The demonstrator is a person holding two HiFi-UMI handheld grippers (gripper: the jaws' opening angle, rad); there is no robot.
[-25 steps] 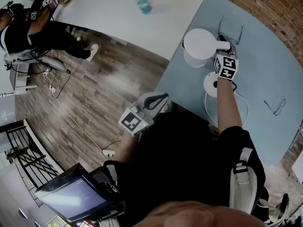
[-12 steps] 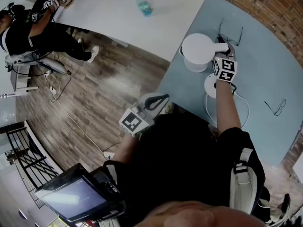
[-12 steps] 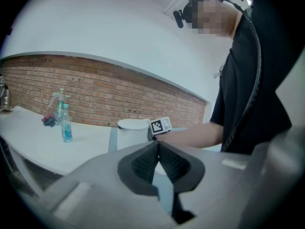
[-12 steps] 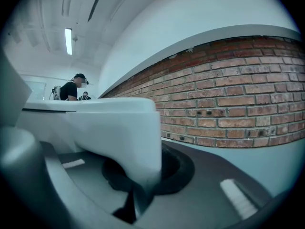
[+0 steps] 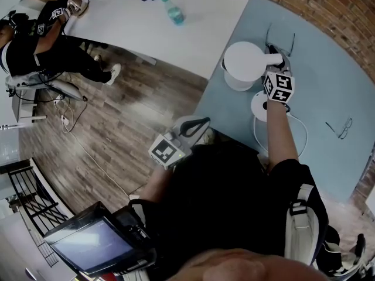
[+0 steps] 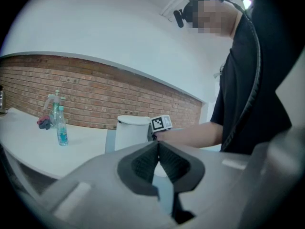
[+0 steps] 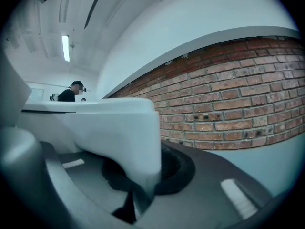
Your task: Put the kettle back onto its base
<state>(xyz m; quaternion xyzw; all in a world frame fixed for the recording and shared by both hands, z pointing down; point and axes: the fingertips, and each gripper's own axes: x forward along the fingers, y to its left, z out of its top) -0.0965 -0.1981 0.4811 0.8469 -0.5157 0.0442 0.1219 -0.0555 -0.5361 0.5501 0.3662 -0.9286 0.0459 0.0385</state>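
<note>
**Kettle held by its handle, beside the base**

Kettle [image 5: 245, 65], white with its lid on, is in the upper right of the head view, just up and left of its round white base [image 5: 259, 104] and not seated on it. The right tongs [image 5: 275, 58] are clamped on the kettle's handle [image 7: 128, 128]. Their jaws have just been opening a little, but the handle still fills the gap and the pads are against it. A white cord [image 5: 304, 136] loops from the base across the pale blue bench [image 5: 328, 81]. A pair of glasses [image 5: 341, 127] lies well apart, toward the right edge. The left tongs [image 6: 158, 147] are at mid-frame off the bench edge, closed tip to tip with nothing in them. A plastic bottle [image 5: 174, 14] stands on the white bench [image 5: 146, 22] at the top.
</note>
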